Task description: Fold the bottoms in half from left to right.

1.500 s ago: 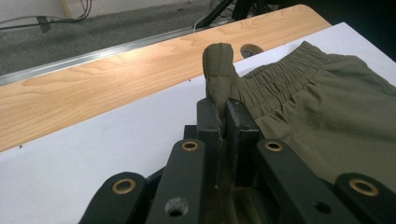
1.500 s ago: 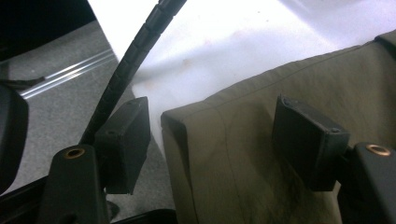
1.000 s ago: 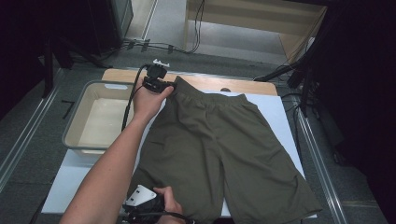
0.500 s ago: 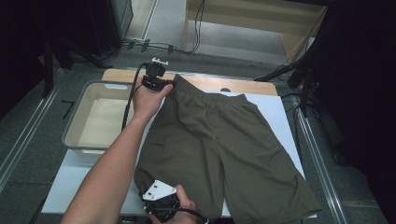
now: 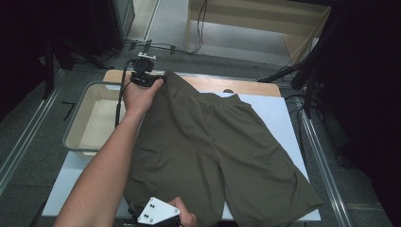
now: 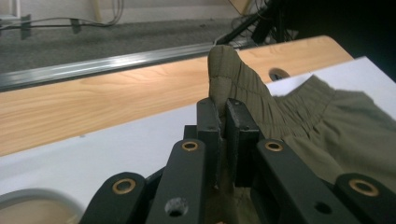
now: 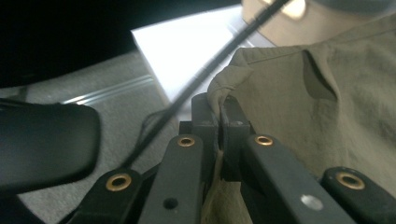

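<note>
A pair of olive shorts lies spread on a white board. At the far left, my left gripper is shut on the corner of the elastic waistband, which stands up pinched between the black jaws of that left gripper. At the near edge, my right gripper, under its grey plate, is shut on the hem of the left leg. In the right gripper view the hem bunches between the pads of the right gripper.
A shallow beige tray sits left of the board. The wooden tabletop shows beyond the waistband, with a notch in it. A black cable trails past the right gripper. Metal rails run along both sides.
The right gripper shifted right along the near edge and now grips the leg hem, slightly lifted. The left hand drew the waistband corner a little to the left.
</note>
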The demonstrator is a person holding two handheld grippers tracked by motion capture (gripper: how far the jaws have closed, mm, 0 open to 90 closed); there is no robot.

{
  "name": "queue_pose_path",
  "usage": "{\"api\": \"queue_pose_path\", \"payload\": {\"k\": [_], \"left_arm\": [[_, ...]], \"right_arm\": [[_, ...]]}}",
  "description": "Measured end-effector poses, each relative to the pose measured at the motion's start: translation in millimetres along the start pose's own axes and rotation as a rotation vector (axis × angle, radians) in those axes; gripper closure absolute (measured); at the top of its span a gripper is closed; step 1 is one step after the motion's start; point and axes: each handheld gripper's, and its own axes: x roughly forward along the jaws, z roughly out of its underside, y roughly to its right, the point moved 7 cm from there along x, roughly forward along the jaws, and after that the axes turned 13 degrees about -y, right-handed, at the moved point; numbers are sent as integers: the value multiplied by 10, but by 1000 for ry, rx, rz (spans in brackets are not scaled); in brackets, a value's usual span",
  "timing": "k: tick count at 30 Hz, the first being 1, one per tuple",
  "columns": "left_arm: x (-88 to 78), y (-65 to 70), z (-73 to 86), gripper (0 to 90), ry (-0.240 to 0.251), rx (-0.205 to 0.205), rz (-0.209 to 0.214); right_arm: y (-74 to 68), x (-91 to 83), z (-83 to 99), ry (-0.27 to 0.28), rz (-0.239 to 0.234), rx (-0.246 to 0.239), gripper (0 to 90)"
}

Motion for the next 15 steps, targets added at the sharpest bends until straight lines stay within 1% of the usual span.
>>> {"api": "queue_pose_path", "payload": {"k": [3, 6, 8, 11, 12, 14, 15], "left_arm": [[-106, -157, 0, 842, 8, -21, -23], [-181, -279, 8, 842, 12, -38, -42], [-190, -320, 15, 842, 13, -45, -42], [-184, -342, 11, 842, 20, -68, -23], [-180, -333, 1, 842, 28, -76, -18], [-168, -305, -19, 842, 34, -74, -20], [-159, -284, -29, 842, 36, -72, -21]], "right_arm": [[-68, -101, -36, 21, -15, -22, 857], [-87, -212, -33, 44, 0, -41, 857], [-73, -288, -15, 57, 14, -52, 857], [-29, -410, 20, 78, 30, -45, 857], [-8, -451, 38, 81, 45, -51, 857], [31, -536, 82, 93, 66, -65, 857], [55, -580, 113, 96, 69, -58, 857]]}}
